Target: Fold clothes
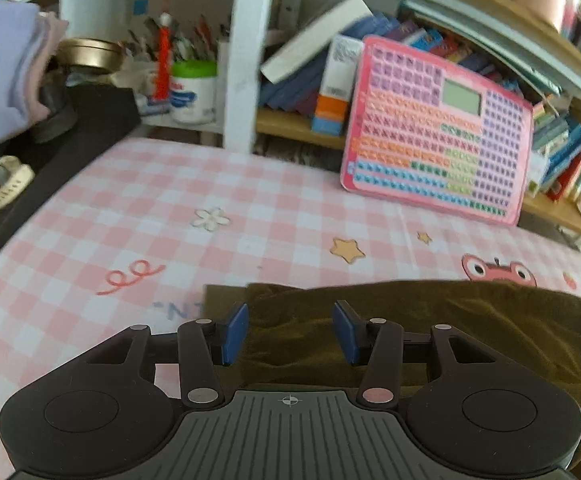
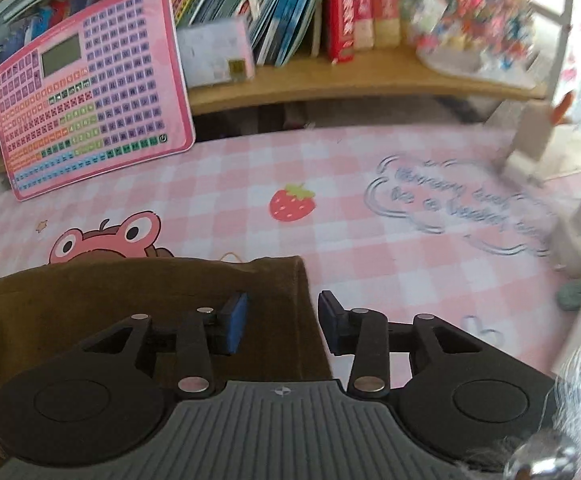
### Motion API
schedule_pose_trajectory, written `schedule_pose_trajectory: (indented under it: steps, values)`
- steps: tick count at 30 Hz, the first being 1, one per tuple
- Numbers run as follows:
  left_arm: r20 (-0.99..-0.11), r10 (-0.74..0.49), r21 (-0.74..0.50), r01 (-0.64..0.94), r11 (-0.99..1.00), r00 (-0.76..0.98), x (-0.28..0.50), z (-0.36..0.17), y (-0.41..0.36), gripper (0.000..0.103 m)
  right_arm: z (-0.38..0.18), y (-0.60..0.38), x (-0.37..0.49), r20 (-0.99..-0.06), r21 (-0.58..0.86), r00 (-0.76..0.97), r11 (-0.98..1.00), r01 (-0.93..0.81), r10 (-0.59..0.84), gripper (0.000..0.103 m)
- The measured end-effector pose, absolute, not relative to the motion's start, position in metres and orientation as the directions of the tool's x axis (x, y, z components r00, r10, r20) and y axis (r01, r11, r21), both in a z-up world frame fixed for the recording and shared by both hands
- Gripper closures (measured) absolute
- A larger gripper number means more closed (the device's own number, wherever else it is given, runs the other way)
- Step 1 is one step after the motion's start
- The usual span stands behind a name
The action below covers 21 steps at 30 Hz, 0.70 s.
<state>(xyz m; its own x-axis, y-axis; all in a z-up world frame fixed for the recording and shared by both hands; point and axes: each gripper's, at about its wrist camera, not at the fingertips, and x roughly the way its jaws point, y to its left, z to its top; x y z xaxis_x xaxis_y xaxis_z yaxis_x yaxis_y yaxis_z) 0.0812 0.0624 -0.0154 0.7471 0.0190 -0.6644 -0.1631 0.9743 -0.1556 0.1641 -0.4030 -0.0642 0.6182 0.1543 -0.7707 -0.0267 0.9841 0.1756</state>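
Olive-brown garment (image 1: 430,332) soft, light, floppy; lies on counter (image 1: 250,220) near edge. Pinch its corners. Left claw (image 1: 290,332) and right claw (image 2: 282,324) spread, empty.

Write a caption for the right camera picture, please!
Open right gripper above the brown garment's edge on the pink checked tablecloth.

A dark olive-brown garment (image 1: 430,332) lies flat and folded on the pink checked tablecloth (image 1: 170,208), its far edge straight, its corner just below the frog picture (image 2: 106,240) printed there.
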Motion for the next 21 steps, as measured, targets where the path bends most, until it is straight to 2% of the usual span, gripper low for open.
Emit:
schedule_pose_trajectory:
  steps: [1,3,7,11,14,16,19,20,21]
  values:
    - [-0.660,0.027,-0.159,-0.175,0.972,0.751,0.078,-0.013,0.066,0.056,-0.064,-0.403,0.164,-0.765,0.199,0.617,0.979,-0.043,0.183,0.098]
    - [-0.651,0.044,-0.159,-0.194,0.968,0.758,0.072,-0.009,0.071,0.056,-0.056,-0.401,0.156,-0.739,0.240,0.630,0.967,-0.087,0.240,0.098]
    - [-0.624,0.050,-0.172,-0.200,0.965,0.780,0.058,0.002,0.079,0.056,0.009,-0.406,0.104,-0.564,0.378,0.690,0.885,-0.273,0.453,0.098]
    - [-0.614,0.058,-0.181,-0.212,0.960,0.787,0.051,0.003,0.084,0.056,0.058,-0.422,0.085,-0.446,0.403,0.773,0.872,-0.276,0.451,0.098]
    - [-0.624,0.063,-0.185,-0.226,0.956,0.779,0.055,-0.001,0.085,0.056,0.059,-0.419,0.127,-0.446,0.353,0.819,0.912,-0.210,0.361,0.098]
    - [-0.631,0.063,-0.185,-0.228,0.956,0.774,0.058,-0.004,0.084,0.056,0.042,-0.409,0.170,-0.510,0.242,0.822,0.960,-0.143,0.252,0.096]
    - [-0.642,0.069,-0.168,-0.228,0.959,0.764,0.062,-0.008,0.085,0.056,0.006,-0.388,0.211,-0.651,0.001,0.758,0.999,-0.045,0.034,0.087]
    - [-0.645,0.068,-0.175,-0.234,0.956,0.762,0.062,-0.009,0.088,0.056,-0.001,-0.384,0.209,-0.666,-0.038,0.746,0.998,-0.055,0.015,0.085]
    - [-0.646,0.064,-0.186,-0.238,0.953,0.761,0.063,-0.010,0.091,0.056,-0.006,-0.385,0.200,-0.666,-0.040,0.745,0.997,-0.068,0.024,0.075]
